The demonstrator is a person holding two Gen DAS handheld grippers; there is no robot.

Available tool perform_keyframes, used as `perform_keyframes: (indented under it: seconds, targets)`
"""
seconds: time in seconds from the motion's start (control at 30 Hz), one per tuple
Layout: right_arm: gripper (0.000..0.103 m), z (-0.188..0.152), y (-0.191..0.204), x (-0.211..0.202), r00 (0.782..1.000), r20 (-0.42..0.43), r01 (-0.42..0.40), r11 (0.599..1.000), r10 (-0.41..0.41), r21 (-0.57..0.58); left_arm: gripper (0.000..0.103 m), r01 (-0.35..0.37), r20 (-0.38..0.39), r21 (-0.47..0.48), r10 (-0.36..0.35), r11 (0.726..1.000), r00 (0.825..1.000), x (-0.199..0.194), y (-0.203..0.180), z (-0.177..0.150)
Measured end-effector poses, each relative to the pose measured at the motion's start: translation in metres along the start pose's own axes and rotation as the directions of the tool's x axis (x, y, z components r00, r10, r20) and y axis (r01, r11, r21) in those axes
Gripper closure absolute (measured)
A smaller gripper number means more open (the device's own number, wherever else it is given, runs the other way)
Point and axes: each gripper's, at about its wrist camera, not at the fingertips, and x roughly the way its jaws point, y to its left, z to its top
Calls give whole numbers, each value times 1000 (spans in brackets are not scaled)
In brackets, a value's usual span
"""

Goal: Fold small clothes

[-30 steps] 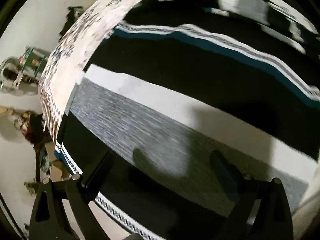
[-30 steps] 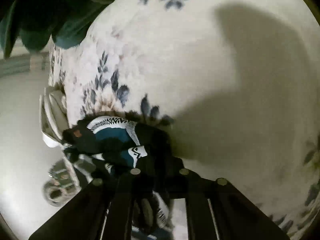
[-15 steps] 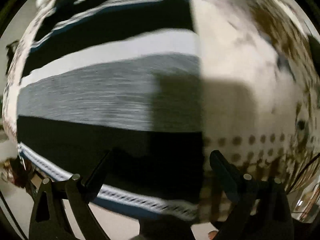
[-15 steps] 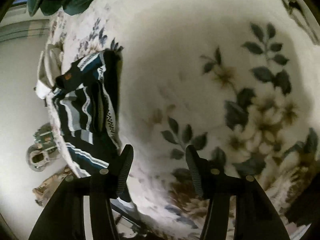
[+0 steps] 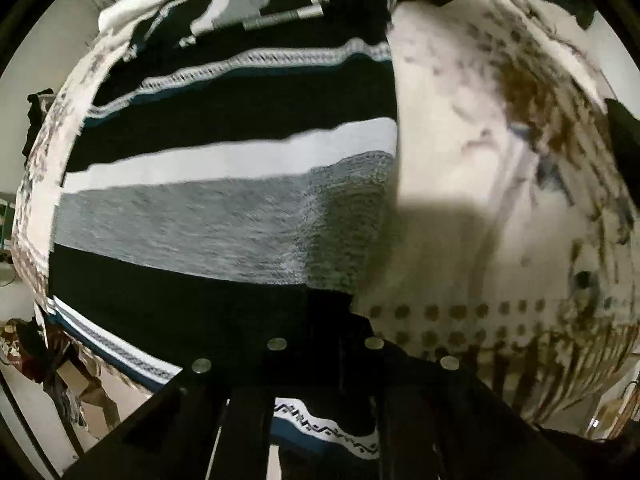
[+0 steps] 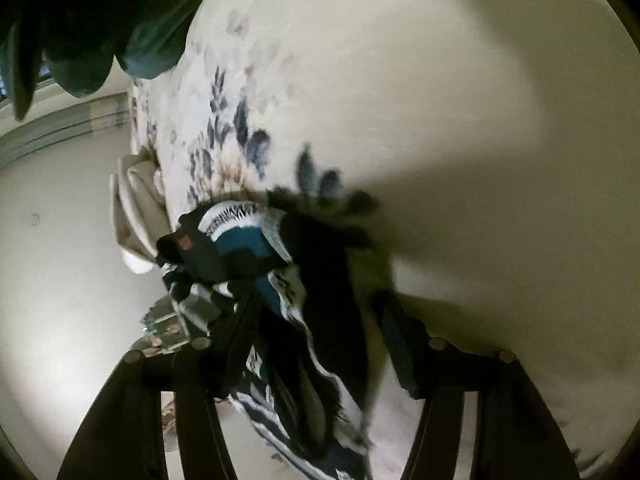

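A striped knit sweater [image 5: 224, 220] in black, white, grey and teal lies spread on a floral bedspread [image 5: 460, 160]. My left gripper [image 5: 326, 344] points almost straight down and is shut on the black band at the sweater's lower right corner. A patterned hem shows below the fingers. In the right wrist view the same sweater [image 6: 240, 248] lies bunched at the bed's edge. My right gripper [image 6: 320, 336] straddles this bunched end with its jaws closing. The left finger [image 6: 240, 332] lies on the cloth, and the right finger [image 6: 396, 340] stands clear of it over the bedspread [image 6: 440, 120].
A dark green cloth [image 6: 80, 20] hangs at the top left. Folded cream fabric [image 6: 136, 208] sits at the bed's edge beside the sweater. Past the bed's left side, floor clutter [image 5: 24, 352] is visible. The pale floor [image 6: 60, 280] lies beyond the edge.
My left gripper slid rightward across the sweater to its right edge and closed on the corner. My right gripper let go, swung away over the bedspread, and came back around the bunched end.
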Motion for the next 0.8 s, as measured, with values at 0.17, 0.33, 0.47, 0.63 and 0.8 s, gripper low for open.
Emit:
perform_keyframes:
  seconds: [0.17,0.33,0.47,0.63,0.8]
  targets:
    - [96,-9,56,-13,995,-1,97,989,-98,-108,97,22,53,-17,-21,1000,998,-45,23,10]
    - [96,-30,144,-28,992,11,127,970,-127,-206,98,58,107,-134,-44,989,993,-86,90,16]
    - [96,-53,220,-11,991,26,134,958,-132,-254,98,113,120,-255,-85,960,989,-93,157,17]
    - [96,-85,318,73,978,39,208,931,-206,-300,98,197,131,-421,-156,886,979,-79,251,0]
    - [96,-106,395,185,934,83,352,865,-346,-357,98,262,151,-514,-214,817,965,-45,334,-17]
